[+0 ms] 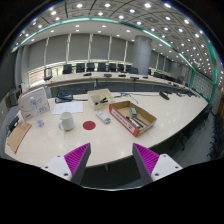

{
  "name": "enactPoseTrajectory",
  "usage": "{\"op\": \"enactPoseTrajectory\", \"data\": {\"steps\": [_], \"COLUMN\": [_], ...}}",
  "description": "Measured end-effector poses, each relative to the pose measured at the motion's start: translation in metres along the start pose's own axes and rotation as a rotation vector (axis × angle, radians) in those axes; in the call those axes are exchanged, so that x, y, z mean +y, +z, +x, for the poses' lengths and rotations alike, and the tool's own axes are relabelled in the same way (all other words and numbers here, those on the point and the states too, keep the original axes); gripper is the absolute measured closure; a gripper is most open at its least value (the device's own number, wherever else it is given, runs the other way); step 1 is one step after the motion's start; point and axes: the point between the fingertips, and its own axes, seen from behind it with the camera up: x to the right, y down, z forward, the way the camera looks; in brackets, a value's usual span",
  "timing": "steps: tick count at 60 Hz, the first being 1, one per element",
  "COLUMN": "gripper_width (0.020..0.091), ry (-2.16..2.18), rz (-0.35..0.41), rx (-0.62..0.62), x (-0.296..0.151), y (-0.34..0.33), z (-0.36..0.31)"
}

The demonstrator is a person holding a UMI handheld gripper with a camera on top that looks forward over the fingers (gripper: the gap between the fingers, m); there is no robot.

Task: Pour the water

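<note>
The tool (110,160) hangs above the near edge of the bench (150,125), its fingers spread wide with nothing between them. A white cup (67,122) stands well beyond, beside a red disc (89,126) and an open cardboard box (132,116).

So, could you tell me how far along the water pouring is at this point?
Nothing looks done yet. The gripper is open and empty, its fingers held over the near edge of the table. The cup, red disc and box sit beyond them, untouched. Left: reach in, take hold of a vessel and pour; I cannot tell which vessel holds water.
</note>
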Motion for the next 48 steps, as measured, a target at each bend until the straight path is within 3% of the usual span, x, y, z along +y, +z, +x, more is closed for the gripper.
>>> {"op": "enactPoseTrajectory", "data": {"steps": [9,28,48], "gripper_width": [0.024,0.0237,0.0241], "ry": [-0.019,-0.115,-0.095], "rz": [-0.007,0.003,0.162], "rx": [-0.06,-0.241,-0.365], "x": [-0.001,-0.003,-0.053], "y": [0.006,0.024,0.099], "z": [-0.04,-0.232,-0.467]}}
